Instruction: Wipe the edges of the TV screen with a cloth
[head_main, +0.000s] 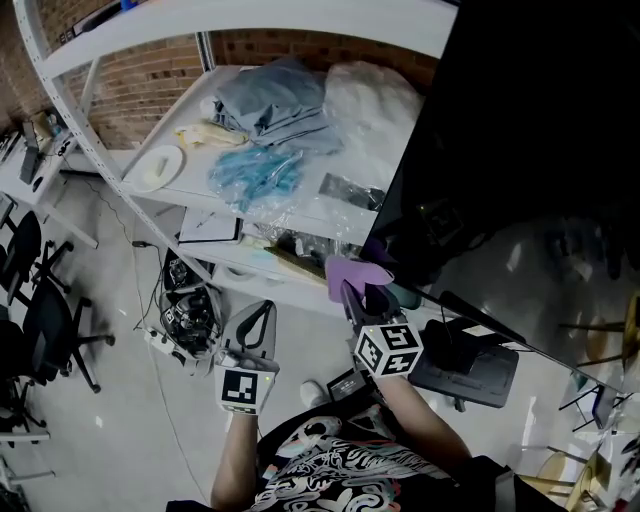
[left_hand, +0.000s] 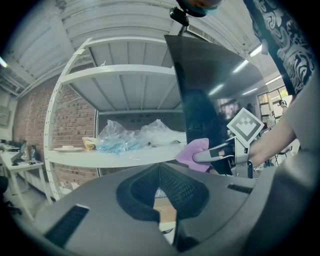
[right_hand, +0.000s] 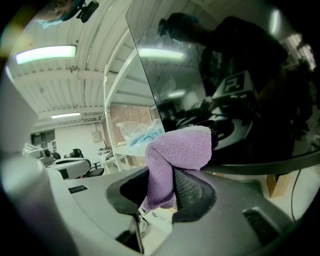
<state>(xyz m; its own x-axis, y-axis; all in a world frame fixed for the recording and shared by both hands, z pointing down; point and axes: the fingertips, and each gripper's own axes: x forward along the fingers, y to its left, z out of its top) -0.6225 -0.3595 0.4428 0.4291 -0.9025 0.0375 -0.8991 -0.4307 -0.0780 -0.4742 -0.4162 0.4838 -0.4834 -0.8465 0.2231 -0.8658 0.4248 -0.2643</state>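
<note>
By TV (head_main: 520, 120) edge, cloth (right_hand: 181, 149) clamped in R tool (right_hand: 166, 186)

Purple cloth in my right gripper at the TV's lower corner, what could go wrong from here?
The right gripper pinches only a fold of the purple cloth; dragging along the TV screen edge may pull it free. Then the bare gripper tips could scratch the glass. The cloth might also snag the plastic bags on the shelf beside it.
</note>
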